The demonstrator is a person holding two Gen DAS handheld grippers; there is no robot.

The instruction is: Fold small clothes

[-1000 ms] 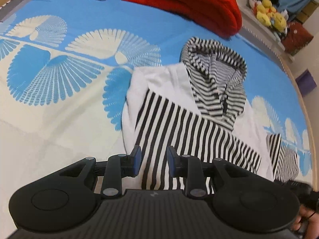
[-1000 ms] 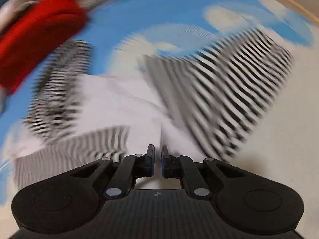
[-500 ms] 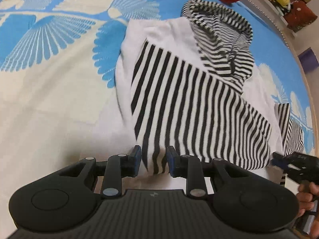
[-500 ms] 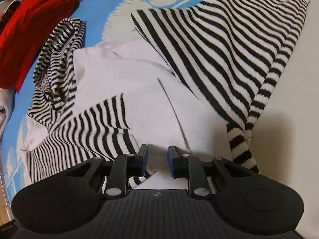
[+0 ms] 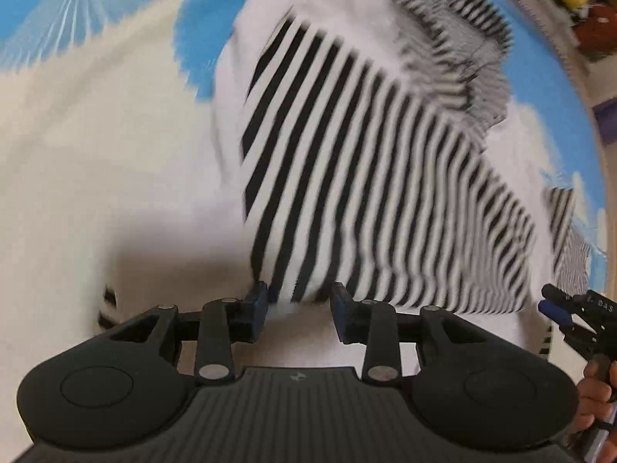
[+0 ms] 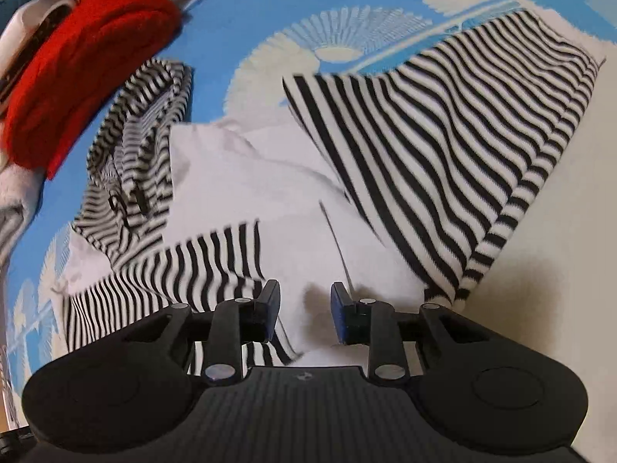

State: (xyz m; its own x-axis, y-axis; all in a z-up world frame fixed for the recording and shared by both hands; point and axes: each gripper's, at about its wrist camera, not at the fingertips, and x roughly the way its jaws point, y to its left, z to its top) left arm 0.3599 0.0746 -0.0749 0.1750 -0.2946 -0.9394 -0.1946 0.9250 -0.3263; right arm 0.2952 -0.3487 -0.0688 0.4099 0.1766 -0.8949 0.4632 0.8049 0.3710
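— Left gripper point(image 5: 297, 308): how is it held?
— Its jaws are parted at the bottom hem of the small white hoodie with black-striped sleeves point(image 5: 370, 177), nothing pinched; a hem grab is probably intended.
— And the right gripper point(image 6: 304, 310)?
— Likewise spread and empty, low over the white body. The hoodie is laid flat on the blue fan-patterned bedsheet point(image 6: 239, 11), sleeves folded inward

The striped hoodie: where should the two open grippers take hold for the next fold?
Probably the hoodie's near bottom hem, from the near side: left gripper at the striped sleeve's lower edge, right gripper at the white hem. Both edges lie loose directly ahead of the open jaws.
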